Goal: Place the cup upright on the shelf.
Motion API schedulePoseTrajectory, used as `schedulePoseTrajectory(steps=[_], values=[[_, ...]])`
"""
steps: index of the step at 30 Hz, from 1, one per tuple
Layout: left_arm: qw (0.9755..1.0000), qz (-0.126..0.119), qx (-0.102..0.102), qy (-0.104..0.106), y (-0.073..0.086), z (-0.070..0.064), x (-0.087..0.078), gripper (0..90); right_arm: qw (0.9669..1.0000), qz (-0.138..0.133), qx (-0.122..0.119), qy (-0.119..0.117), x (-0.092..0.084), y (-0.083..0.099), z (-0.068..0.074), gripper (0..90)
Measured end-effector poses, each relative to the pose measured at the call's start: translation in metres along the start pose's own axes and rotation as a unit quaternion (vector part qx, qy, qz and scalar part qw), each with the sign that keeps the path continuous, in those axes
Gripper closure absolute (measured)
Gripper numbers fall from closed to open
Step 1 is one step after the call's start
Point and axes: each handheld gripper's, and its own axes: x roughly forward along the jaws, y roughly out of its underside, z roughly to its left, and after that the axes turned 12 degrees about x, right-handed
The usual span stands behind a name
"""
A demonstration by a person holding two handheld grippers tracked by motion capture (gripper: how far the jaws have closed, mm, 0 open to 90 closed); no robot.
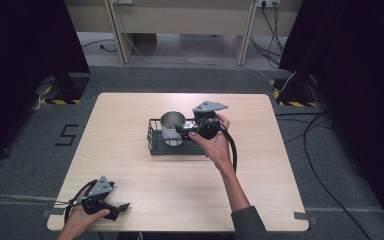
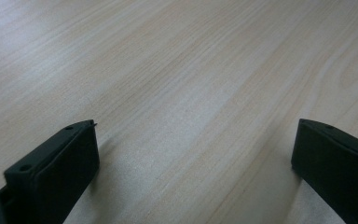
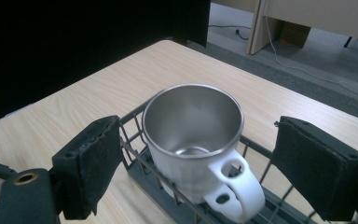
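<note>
A steel mug (image 1: 172, 127) with a white handle is seen standing upright inside a black wire basket (image 1: 153, 136) near the middle of the wooden table (image 1: 130, 165), at the basket's left end in the high view; in the right gripper view the mug (image 3: 193, 135) is shown with its mouth open upward and its white handle (image 3: 235, 189) turned toward the camera, at about 5 o'clock from the cup's centre; the basket's wires (image 3: 135, 154) are crossed in front of the cup; the right gripper (image 1: 186, 131) is held at the mug's 3 o'clock side in the high view, pointed at the cup; its jaws are set apart on either side of the mug in the right gripper view, wider than the cup, and nothing is pressed by the pads (image 3: 98, 163), so nothing is held; the left gripper (image 1: 121, 207) is rested near the table's near edge, at about 7 o'clock from the basket and well apart from it; its jaws are spread wide over bare wood in the left gripper view, with nothing between them
</note>
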Motion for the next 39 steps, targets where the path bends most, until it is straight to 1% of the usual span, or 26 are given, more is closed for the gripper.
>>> schedulePoseTrajectory(steps=[1, 2, 3, 4, 5, 6, 7, 12, 14, 15, 18, 19, 21, 24, 25, 26, 27, 28, 29, 31, 32, 33, 35, 37, 38, 39], values=[[1.0, 0.0, 0.0, 0.0, 0.0, 0.0, 0.0, 0.0, 1.0, -0.001, 0.002, 0.0, -0.005, 0.005, -0.003, 15.5], [1.0, 0.0, 0.0, 0.0, 0.0, 0.0, 0.0, 0.0, 1.0, -0.001, 0.002, 0.0, -0.005, 0.005, -0.003, 15.5], [1.0, 0.0, 0.0, -0.001, 0.0, 0.0, 0.0, 0.0, 1.0, -0.004, 0.004, 0.002, -0.01, 0.009, -0.007, 15.5], [1.0, 0.0, 0.0, -0.001, 0.0, 0.0, 0.0, 0.0, 1.0, -0.004, 0.004, 0.002, -0.01, 0.009, -0.007, 15.5], [1.0, 0.0, 0.0, -0.001, 0.0, 0.0, 0.0, 0.0, 0.9999, -0.007, 0.008, 0.002, -0.017, 0.016, -0.01, 15.5], [1.0, 0.0, 0.0, -0.001, 0.0, 0.0, 0.0, 0.0, 0.9999, -0.007, 0.008, 0.002, -0.017, 0.016, -0.01, 15.5], [1.0, 0.0, -0.001, -0.001, 0.0, 0.0, 0.0, 0.0, 0.9999, -0.01, 0.011, 0.002, -0.022, 0.021, -0.013, 15.5], [1.0, 0.0, -0.001, -0.002, 0.0, 0.0, 0.0, 0.0, 0.9997, -0.016, 0.019, 0.003, -0.035, 0.037, -0.021, 15.5], [1.0, 0.0, -0.001, -0.002, 0.0, 0.0, 0.0, 0.0, 0.9996, -0.017, 0.02, 0.003, -0.037, 0.039, -0.022, 15.5], [1.0, 0.0, -0.001, -0.002, 0.0, 0.0, 0.0, 0.0, 0.9995, -0.02, 0.026, 0.005, -0.042, 0.044, -0.024, 15.5], [1.0, 0.0, -0.001, -0.002, 0.0, 0.0, 0.0, 0.0, 0.9993, -0.023, 0.028, 0.004, -0.046, 0.049, -0.026, 15.5], [1.0, 0.0, -0.001, -0.002, 0.0, 0.0, 0.0, 0.0, 0.9992, -0.026, 0.031, 0.005, -0.05, 0.055, -0.028, 15.5], [1.0, 0.0, -0.001, -0.002, 0.0, 0.0, 0.0, 0.0, 0.9991, -0.029, 0.033, 0.002, -0.054, 0.061, -0.029, 15.5], [1.0, 0.0, -0.001, -0.002, 0.0, 0.0, 0.0, 0.0, 0.9988, -0.032, 0.036, 0.002, -0.056, 0.066, -0.03, 15.5], [1.0, 0.0, -0.001, -0.002, 0.0, 0.0, 0.0, 0.0, 0.9987, -0.034, 0.038, 0.004, -0.06, 0.072, -0.031, 15.5], [1.0, 0.0, -0.001, -0.002, 0.0, 0.0, 0.0, 0.0, 0.9987, -0.034, 0.038, 0.004, -0.06, 0.072, -0.031, 15.5], [1.0, 0.0, -0.001, -0.002, 0.0, 0.0, 0.0, 0.0, 0.9986, -0.035, 0.039, 0.004, -0.062, 0.077, -0.032, 15.5], [1.0, 0.0, -0.001, -0.002, 0.0, 0.0, 0.0, 0.0, 0.9986, -0.035, 0.039, 0.004, -0.062, 0.077, -0.032, 15.5], [1.0, 0.001, -0.001, -0.001, 0.0, 0.0, 0.0, 0.0, 0.9985, -0.037, 0.04, 0.004, -0.064, 0.083, -0.032, 15.5], [1.0, 0.001, -0.001, -0.001, 0.0, 0.0, 0.0, 0.0, 0.9985, -0.036, 0.041, 0.004, -0.064, 0.086, -0.031, 15.4], [1.0, 0.001, -0.001, -0.001, 0.0, 0.0, 0.0, 0.0, 0.9986, -0.036, 0.039, 0.003, -0.065, 0.089, -0.031, 15.5], [1.0, 0.001, -0.001, -0.001, 0.0, 0.0, 0.0, 0.0, 0.9985, -0.04, 0.036, 0.008, -0.066, 0.095, -0.03, 15.4], [1.0, 0.001, -0.002, -0.003, 0.0, 0.0, 0.0, 0.0, 0.9984, -0.042, 0.036, 0.008, -0.068, 0.101, -0.029, 15.3], [1.0, 0.001, -0.002, -0.003, 0.0, 0.0, 0.0, 0.0, 0.9985, -0.041, 0.035, 0.009, -0.068, 0.108, -0.027, 15.3], [1.0, 0.001, -0.002, -0.003, 0.0, 0.0, 0.0, 0.0, 0.9985, -0.041, 0.035, 0.009, -0.068, 0.108, -0.027, 15.3], [1.0, 0.001, -0.002, -0.003, 0.0, 0.0, 0.0, 0.0, 0.9987, -0.038, 0.032, 0.011, -0.069, 0.113, -0.025, 15.3]])
